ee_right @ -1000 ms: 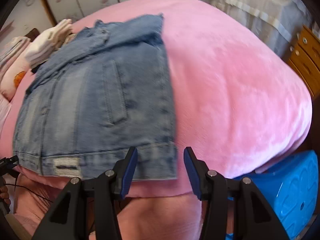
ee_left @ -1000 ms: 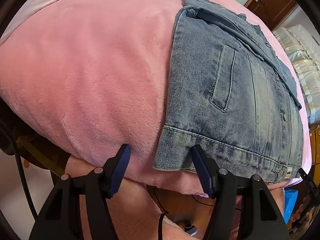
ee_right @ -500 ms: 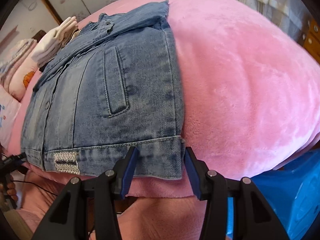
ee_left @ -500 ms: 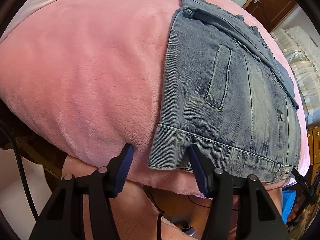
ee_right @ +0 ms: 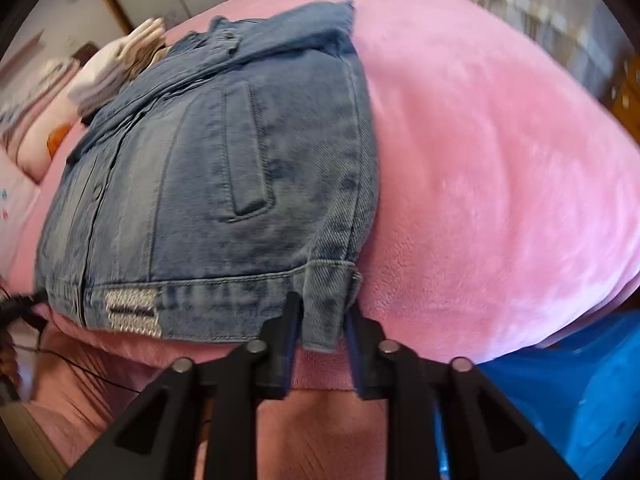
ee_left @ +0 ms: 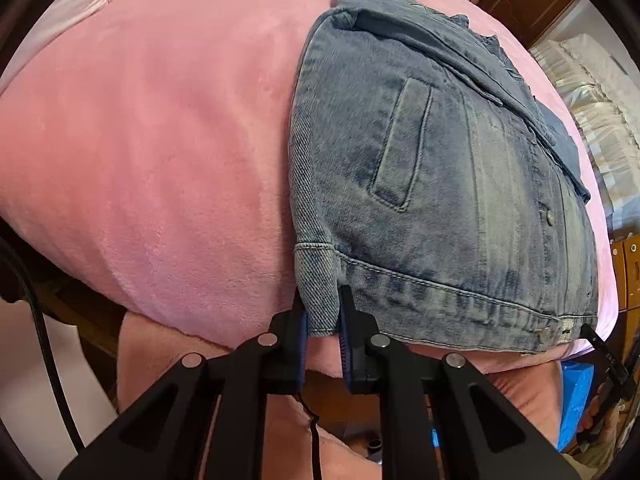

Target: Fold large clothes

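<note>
A blue denim jacket (ee_left: 440,184) lies front up on a pink plush bed cover (ee_left: 152,152), sleeves folded in, hem at the near edge. My left gripper (ee_left: 322,320) is shut on the jacket's near left hem corner. In the right wrist view the jacket (ee_right: 224,184) fills the left half of the pink cover (ee_right: 500,168). My right gripper (ee_right: 320,320) is shut on the near right hem corner, which bunches up between its blue pads. A white woven label (ee_right: 132,312) sits on the hem.
Folded pale clothes (ee_right: 116,68) and pillows lie at the far side of the bed. A blue plastic box (ee_right: 560,392) stands on the floor at the right. Wooden drawers (ee_left: 628,272) and a second bed (ee_left: 592,92) are beyond.
Both grippers moved forward onto the hem corners and closed on them. The denim at each corner now bunches between the pads.
</note>
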{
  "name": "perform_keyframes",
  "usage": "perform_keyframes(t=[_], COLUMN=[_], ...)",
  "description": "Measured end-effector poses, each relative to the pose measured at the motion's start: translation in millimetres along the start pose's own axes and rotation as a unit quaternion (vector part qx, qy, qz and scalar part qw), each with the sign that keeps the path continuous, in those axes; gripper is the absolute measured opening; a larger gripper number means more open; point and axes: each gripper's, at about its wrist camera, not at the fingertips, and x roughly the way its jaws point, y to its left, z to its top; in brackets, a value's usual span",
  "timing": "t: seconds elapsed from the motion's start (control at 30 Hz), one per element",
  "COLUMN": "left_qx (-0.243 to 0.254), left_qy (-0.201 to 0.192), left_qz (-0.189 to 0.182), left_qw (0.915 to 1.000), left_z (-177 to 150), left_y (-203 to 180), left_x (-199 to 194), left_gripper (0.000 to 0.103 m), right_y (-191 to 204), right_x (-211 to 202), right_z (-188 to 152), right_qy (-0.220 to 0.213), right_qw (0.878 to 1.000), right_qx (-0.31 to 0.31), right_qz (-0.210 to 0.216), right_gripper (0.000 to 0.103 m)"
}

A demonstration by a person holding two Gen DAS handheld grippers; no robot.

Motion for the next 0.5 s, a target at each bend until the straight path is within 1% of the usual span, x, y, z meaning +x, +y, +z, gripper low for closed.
perform_keyframes(t=[0.03, 0.13, 0.23, 0.33, 0.43, 0.5], left_qx=[-0.007, -0.041, -0.082, -0.110, -0.127, -0.130], left_qy=[-0.001, -0.005, -0.022, -0.044, -0.063, -0.075], left_qz=[-0.007, -0.039, -0.080, -0.111, -0.134, -0.139], left_qw=[1.0000, 0.9984, 0.9931, 0.9867, 0.9808, 0.9789], left_z=[2, 11, 22, 39, 63, 83], left_y=[-1, 2, 5, 0, -10, -16], left_x=[-4, -18, -35, -52, -66, -73], left_gripper=[0.010, 0.010, 0.010, 0.010, 0.010, 0.010], right_y=[1, 0, 1, 4, 11, 16], right_x=[-7, -31, -54, -69, -83, -89], right_z=[2, 10, 27, 45, 75, 97], right_qy=[-0.006, -0.031, -0.057, -0.080, -0.108, -0.124], right_qw=[1.000, 0.999, 0.996, 0.993, 0.988, 0.986], right_qx=[-0.003, 0.005, 0.008, 0.012, 0.015, 0.015], right_qz=[0.003, 0.035, 0.063, 0.084, 0.106, 0.112], right_gripper=[0.013, 0.010, 0.010, 0.009, 0.008, 0.008])
